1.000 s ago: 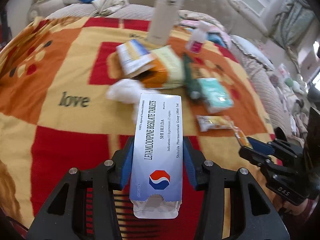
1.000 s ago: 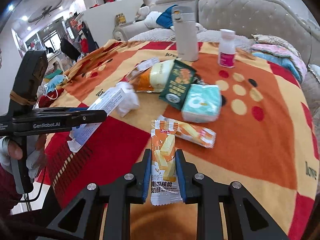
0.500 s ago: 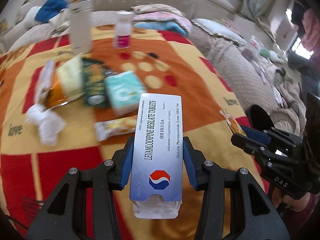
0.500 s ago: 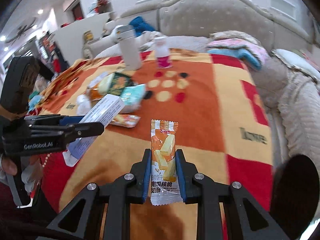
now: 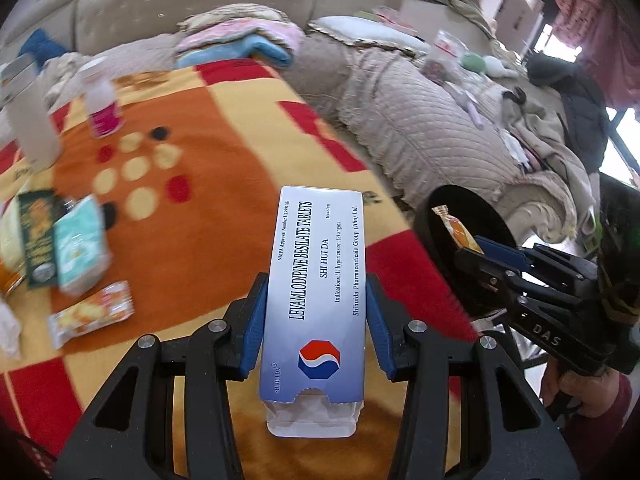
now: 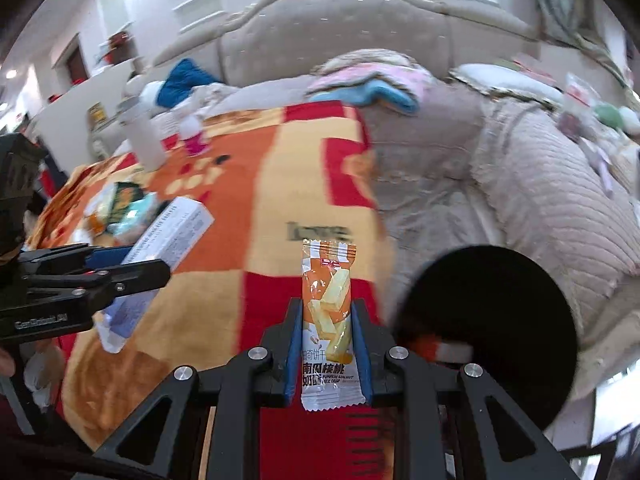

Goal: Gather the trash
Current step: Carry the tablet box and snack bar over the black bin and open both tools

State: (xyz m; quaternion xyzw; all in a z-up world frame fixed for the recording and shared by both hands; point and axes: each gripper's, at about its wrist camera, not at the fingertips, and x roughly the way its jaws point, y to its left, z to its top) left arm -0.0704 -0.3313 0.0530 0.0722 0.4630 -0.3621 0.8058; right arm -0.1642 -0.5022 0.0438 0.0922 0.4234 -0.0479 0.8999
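On the left, the left gripper (image 5: 316, 320) clamps a blue-and-white tablet box (image 5: 318, 300) above the patterned blanket (image 5: 224, 184). To its right, the right gripper (image 6: 326, 352) pinches an orange biscuit wrapper (image 6: 327, 320) beside a black trash bin (image 6: 492, 320).

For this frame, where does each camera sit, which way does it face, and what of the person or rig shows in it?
Left wrist: on the left gripper, facing across the blanket toward the sofa; its fingers clamp the tablet box; the right gripper and a hand enter at right.
Right wrist: on the right gripper, facing the sofa; it holds the snack packet; the left gripper enters at left.
Shared: blanket, tablet box, snack packet, black bin.
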